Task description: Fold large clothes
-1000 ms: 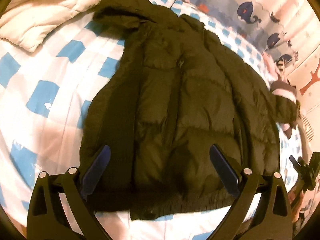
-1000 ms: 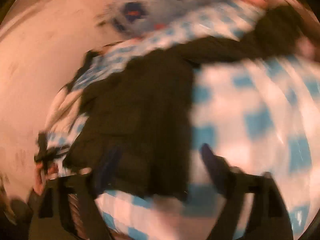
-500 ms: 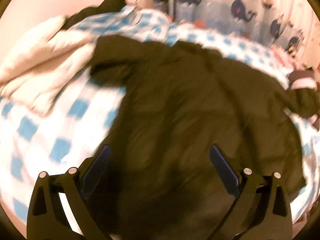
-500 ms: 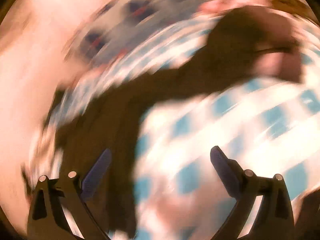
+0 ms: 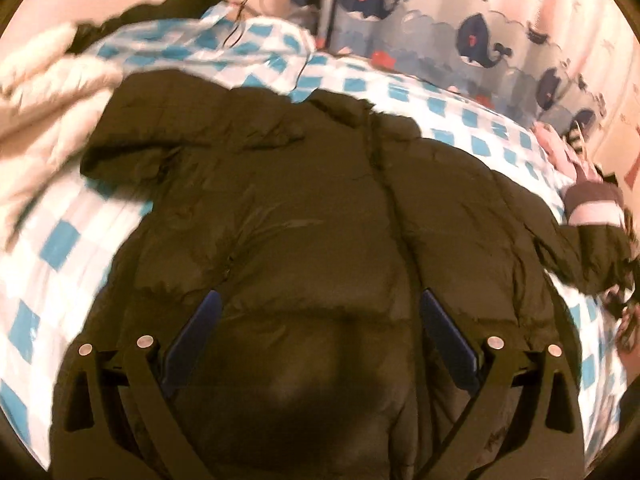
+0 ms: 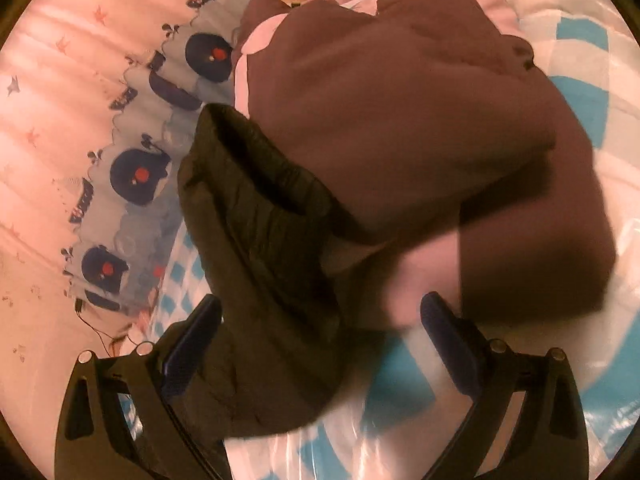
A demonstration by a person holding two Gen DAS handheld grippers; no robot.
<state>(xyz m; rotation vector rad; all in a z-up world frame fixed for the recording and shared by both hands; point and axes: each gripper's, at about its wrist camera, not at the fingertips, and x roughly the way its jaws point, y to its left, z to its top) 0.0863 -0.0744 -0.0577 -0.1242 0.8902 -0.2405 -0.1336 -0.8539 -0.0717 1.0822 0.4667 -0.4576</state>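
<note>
Both claws wide over dark olive puffer jacket on blue-white checked bedsheet.
Left claw above jacket body; right claw gapes at its sleeve, brown-pink fleece garment just ahead.

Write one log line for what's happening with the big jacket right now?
jacket: flat on checkered bed | left tool: open over jacket | right tool: open at sleeve | fold: not started

No writing, label, brand or number can be read in either wrist view.
</note>
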